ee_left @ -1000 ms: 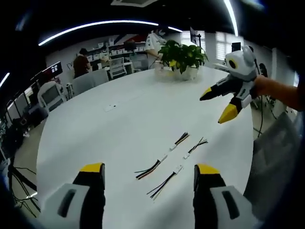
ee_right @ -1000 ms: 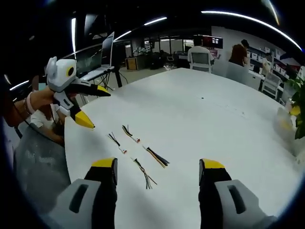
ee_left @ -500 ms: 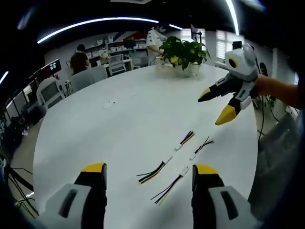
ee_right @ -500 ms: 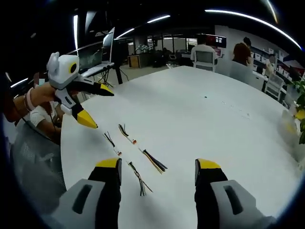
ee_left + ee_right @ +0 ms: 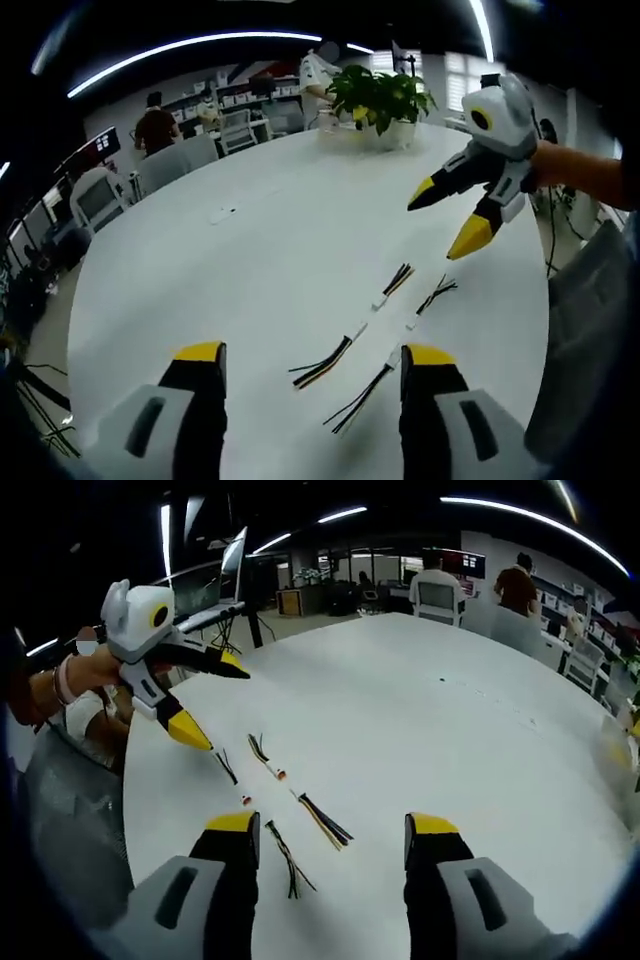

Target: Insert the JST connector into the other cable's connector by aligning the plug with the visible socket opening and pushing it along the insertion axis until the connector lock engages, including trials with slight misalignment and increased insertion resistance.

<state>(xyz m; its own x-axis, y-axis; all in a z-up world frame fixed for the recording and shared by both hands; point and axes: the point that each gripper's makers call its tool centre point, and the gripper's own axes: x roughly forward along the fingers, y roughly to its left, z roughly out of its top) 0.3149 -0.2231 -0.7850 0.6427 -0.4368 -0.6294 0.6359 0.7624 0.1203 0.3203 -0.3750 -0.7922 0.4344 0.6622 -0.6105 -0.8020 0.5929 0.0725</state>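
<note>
Both grippers above table, nothing held.
My left gripper and right gripper gape apart; four cables lie loose.

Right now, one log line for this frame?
phase: approach | left hand-held gripper: open, empty | right hand-held gripper: open, empty | four cable pieces: unmated on white table

Connector details too small to tell.

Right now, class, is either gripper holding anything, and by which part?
Nothing is held. Both the left gripper and right gripper have open jaws above the cables on the table.
</note>
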